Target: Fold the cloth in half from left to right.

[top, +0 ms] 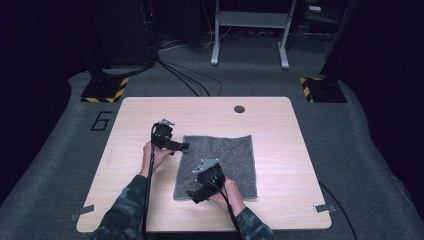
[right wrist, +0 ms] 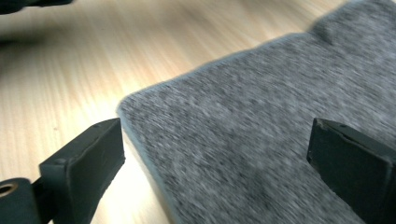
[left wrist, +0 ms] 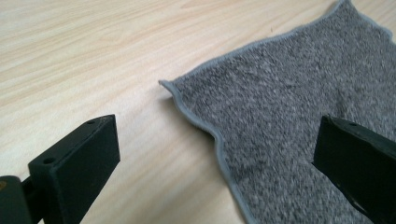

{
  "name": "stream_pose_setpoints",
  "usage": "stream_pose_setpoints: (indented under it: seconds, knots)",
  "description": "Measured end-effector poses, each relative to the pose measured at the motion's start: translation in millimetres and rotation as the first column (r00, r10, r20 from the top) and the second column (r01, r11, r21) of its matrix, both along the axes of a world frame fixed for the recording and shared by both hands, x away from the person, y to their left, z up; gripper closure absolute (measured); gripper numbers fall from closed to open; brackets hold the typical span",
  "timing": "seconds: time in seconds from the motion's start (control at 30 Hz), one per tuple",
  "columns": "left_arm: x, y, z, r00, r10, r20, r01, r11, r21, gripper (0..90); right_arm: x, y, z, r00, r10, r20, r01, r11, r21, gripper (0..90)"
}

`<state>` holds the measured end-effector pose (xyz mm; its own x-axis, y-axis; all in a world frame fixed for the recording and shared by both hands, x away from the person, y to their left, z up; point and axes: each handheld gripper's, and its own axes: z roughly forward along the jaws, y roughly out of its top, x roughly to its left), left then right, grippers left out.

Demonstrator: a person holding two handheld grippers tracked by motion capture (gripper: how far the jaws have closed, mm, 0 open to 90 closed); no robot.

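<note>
The right gripper (top: pixel 192 196) hangs over the near left corner of the grey towel (top: pixel 227 160), jaws wide apart astride it. The left gripper (top: pixel 184 146), jaws also spread, points at the far left corner, which curls up slightly. The towel lies flat mid-table (top: pixel 280 130), its long axis running near to far. A dark round hole (top: pixel 239 109) sits beyond, well apart.

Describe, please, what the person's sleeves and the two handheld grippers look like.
Both forearms wear camouflage-patterned sleeves in dark green tones. The left gripper and right gripper are black, each topped by a grey three-cornered plate and trailing a black cable. Their jaws are flat, blocky black pads with small holes.
</note>
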<state>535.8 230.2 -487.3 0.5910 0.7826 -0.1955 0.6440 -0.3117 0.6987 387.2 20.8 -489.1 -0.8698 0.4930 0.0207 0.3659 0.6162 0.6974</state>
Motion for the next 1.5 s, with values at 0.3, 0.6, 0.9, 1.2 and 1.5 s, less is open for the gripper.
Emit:
stream_pose_setpoints:
  seconds: [0.3,0.6,0.9,1.2,1.5]
  knots:
    - [19.4,-6.8,-9.8,0.9999,0.006,-0.010,-0.006,0.9997,0.024,14.1,-11.6,34.7,-6.5,0.9988,0.037,0.031,-0.036,0.999,-0.023,26.7]
    - [30.4,-10.5,-17.5,0.9991,0.040,-0.016,-0.040,0.9991,-0.013,24.2,-19.7,53.9,-10.8,0.9960,0.074,0.050,-0.071,0.996,-0.057,42.1]
    - [33.6,-18.7,-19.4,0.9991,0.043,0.000,-0.043,0.9969,0.067,46.1,-22.7,63.4,-21.7,0.9959,0.069,0.058,-0.064,0.995,-0.080,60.7]
    - [29.0,-20.2,-25.0,0.9991,0.041,0.014,-0.042,0.9964,0.074,60.5,-25.7,59.2,-24.8,0.9979,0.055,0.035,-0.053,0.997,-0.061,73.6]
    - [27.5,-15.6,-28.1,0.9971,0.062,0.044,-0.065,0.9955,0.068,77.1,-28.9,55.7,-28.7,0.9983,0.054,0.023,-0.054,0.998,-0.012,87.1]
